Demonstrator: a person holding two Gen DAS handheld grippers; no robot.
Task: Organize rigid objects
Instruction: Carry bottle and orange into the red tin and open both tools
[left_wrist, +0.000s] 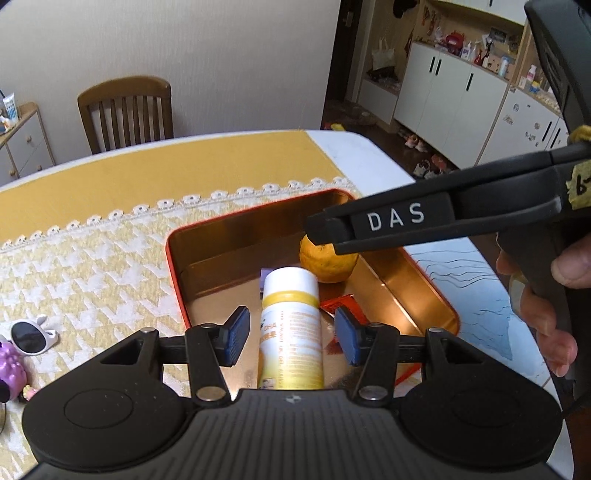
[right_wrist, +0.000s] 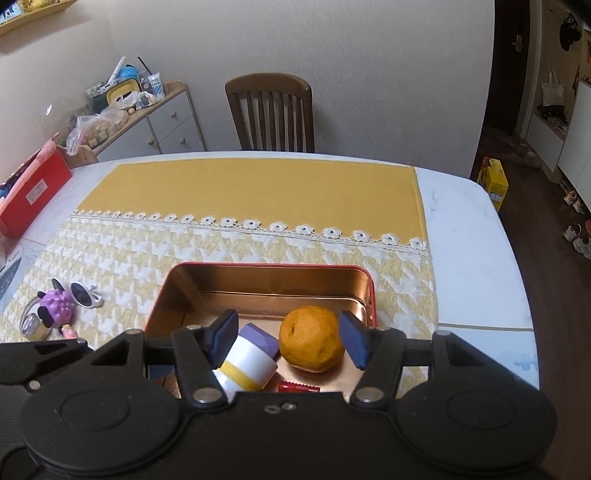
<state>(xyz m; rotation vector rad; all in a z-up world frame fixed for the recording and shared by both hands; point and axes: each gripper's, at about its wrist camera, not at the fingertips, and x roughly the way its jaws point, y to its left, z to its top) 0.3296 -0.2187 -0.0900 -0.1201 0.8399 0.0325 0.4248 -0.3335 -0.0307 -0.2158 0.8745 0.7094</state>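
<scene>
The left gripper hangs with jaws apart, pads clear of the supplement bottle. The right gripper also gapes, empty. The red tin holds the bottle, an orange and a red packet. The white, yellow-banded bottle lies flat, cap toward 12 o'clock.

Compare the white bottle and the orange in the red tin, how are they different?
The bottle is a white cylinder with a yellow band and printed label; the orange is a plain, dimpled, roundish fruit. The bottle lies on its side and is long; the orange sits compact beside the bottle's cap end. The bottle lies toward the tin's left side, the orange toward its right wall. Both rest loose on the gold floor of the red tin.
</scene>
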